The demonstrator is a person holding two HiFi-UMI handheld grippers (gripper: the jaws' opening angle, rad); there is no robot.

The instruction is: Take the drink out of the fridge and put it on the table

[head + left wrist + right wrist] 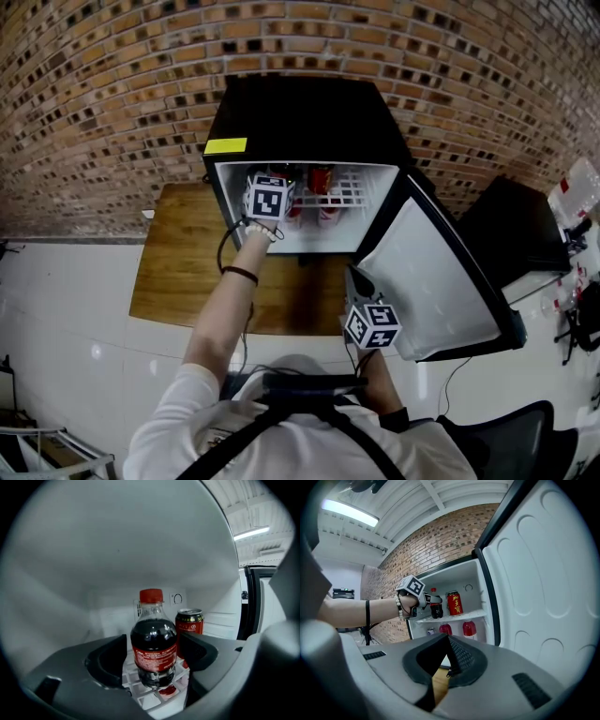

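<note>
Reaching into the fridge (pixel 309 108), the left gripper (pixel 153 648) has its jaws spread wide, one on each side of a cola bottle (pixel 153 632). Thin gaps show between pads and bottle, so as far as I can see nothing is gripped yet. The bottle stands upright on the white wire shelf (pixel 140 694), red cap on, with a red can (pixel 189 623) just behind it to the right.

The right gripper (pixel 448 637) hangs low in front of the fridge, beside the door (pixel 436 281), which is swung fully open. Its jaws meet at the tips and hold nothing.

So the task looks to be in its early part. The door is open and the reach is made, with the bottle lined up between the jaws. That much seems done. The drink itself has not left the shelf.

What is left, I'd judge, is most of the real work:
- closing on the bottle's body
- lifting it clear of the shelf without knocking the can
- drawing it out through the opening
- standing it on the wooden surface (pixel 187 272), which has bare room in front of the fridge

The bottle's rounded, smooth side could slip if the grip lands too high, so a hold around the label seems the safer bet.
</note>
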